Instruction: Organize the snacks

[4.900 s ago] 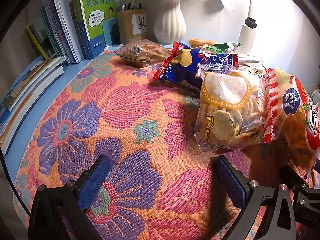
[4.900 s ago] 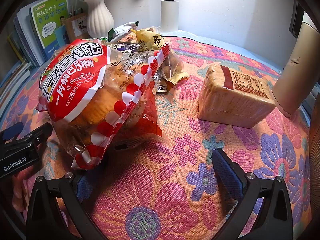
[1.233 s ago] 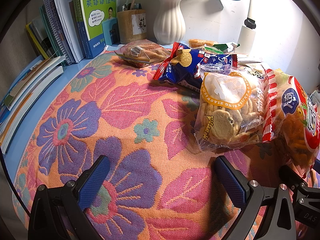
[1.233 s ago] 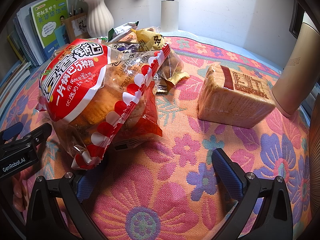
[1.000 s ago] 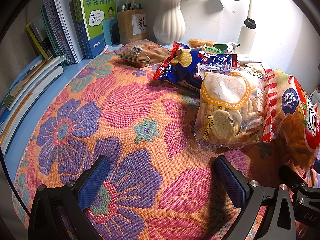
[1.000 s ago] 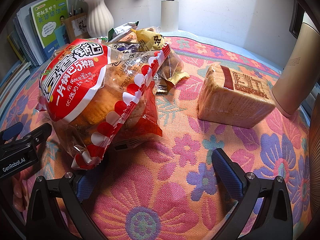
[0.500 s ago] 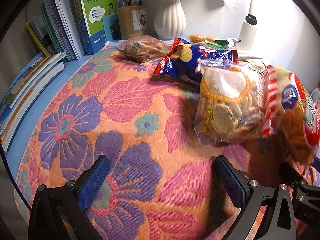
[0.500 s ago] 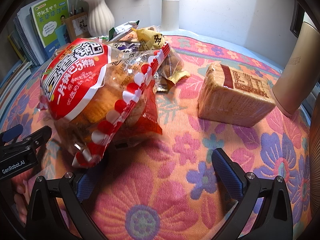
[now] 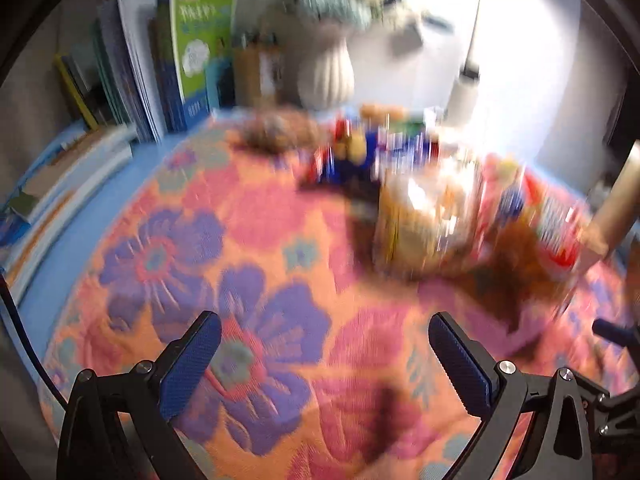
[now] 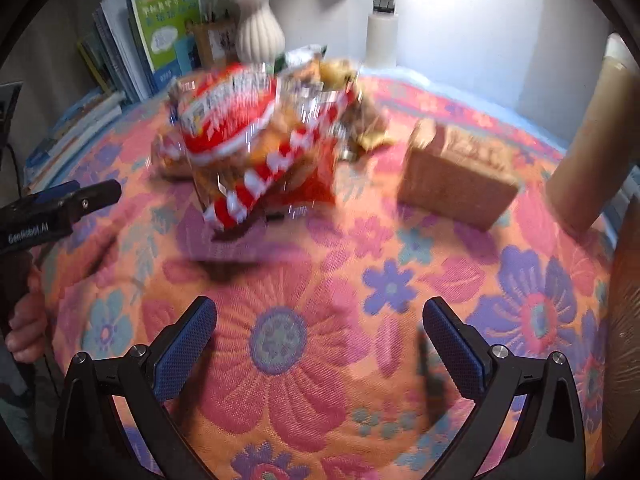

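Your left claw is wide open and holds nothing. Its two blue pads hang over the flowered cloth that covers the counter. Your right claw is wide open too, and it is empty. It also hangs over the bright cloth, with a big pink flower between its pads.

The snacks sit in a pile in the middle of the counter, away from both claws. Both pictures are blurry, so small things are hard to make out. In the right view, the big red and white bag lies at the near side of the pile, tilted. More small bags lie behind it, too smeared to name. To the right of the pile, apart from it, sits a brown loaf in clear wrap. A tall tan tube stands at the far right.

In the left view, a clear bag of round biscuits lies next to the red and white bag, with a blue bag just behind it.

At the far edge stand a white vase with flowers and a row of books. Your hand shows at the left edge of the right view, under the other claw's black handle.
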Action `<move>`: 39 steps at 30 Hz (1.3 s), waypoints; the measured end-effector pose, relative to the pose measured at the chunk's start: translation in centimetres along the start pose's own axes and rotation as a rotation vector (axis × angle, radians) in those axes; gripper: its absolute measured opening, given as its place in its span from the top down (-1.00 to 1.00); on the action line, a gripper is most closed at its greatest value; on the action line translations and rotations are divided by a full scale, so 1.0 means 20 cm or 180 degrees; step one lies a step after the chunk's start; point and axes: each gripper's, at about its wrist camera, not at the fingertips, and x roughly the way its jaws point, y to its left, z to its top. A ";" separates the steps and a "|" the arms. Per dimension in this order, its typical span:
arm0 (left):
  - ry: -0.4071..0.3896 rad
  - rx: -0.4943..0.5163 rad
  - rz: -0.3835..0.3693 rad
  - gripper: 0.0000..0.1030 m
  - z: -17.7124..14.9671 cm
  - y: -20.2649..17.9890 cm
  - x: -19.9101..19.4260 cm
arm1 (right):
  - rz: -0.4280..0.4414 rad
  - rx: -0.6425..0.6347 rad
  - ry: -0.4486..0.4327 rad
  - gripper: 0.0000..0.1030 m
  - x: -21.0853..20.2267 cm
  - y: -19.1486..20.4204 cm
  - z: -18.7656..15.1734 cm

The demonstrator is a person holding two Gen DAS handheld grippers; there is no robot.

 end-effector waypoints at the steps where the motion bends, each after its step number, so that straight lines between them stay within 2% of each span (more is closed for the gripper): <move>1: -0.0132 -0.0020 -0.0011 -0.99 0.03 0.01 -0.04 | -0.0007 0.0007 -0.0152 -1.00 -0.05 -0.01 0.01; 5: -0.0466 -0.0053 -0.0192 -0.99 0.15 -0.02 -0.09 | 0.0044 0.0052 -0.0533 -1.00 -0.14 -0.07 0.08; 8: -0.0550 0.0010 -0.0292 -0.99 0.16 -0.05 -0.02 | 0.0039 0.0132 -0.0660 -1.00 -0.11 -0.13 0.06; 10: -0.0481 -0.0023 -0.0301 -1.00 0.11 -0.05 0.09 | 0.0050 0.0229 -0.0528 -1.00 -0.05 -0.15 0.05; 12: -0.0168 -0.0077 -0.0307 -0.93 0.13 -0.05 0.15 | 0.0046 0.0280 -0.0537 -1.00 -0.05 -0.16 0.07; 15: -0.0268 -0.0176 -0.0421 -0.96 0.14 -0.02 0.14 | 0.0130 0.0292 -0.0517 -1.00 -0.04 -0.16 0.07; 18: -0.0218 -0.0250 -0.0553 -0.96 0.14 0.00 0.15 | 0.0095 0.0252 -0.0455 -1.00 -0.02 -0.15 0.06; 35: -0.0082 -0.0330 -0.0630 -0.96 0.12 0.02 0.19 | -0.0029 0.0065 -0.0456 -1.00 -0.02 -0.09 0.05; 39: -0.0167 -0.0377 -0.0639 -0.96 0.12 0.04 0.18 | -0.0009 0.0053 -0.0492 -1.00 -0.03 -0.09 0.05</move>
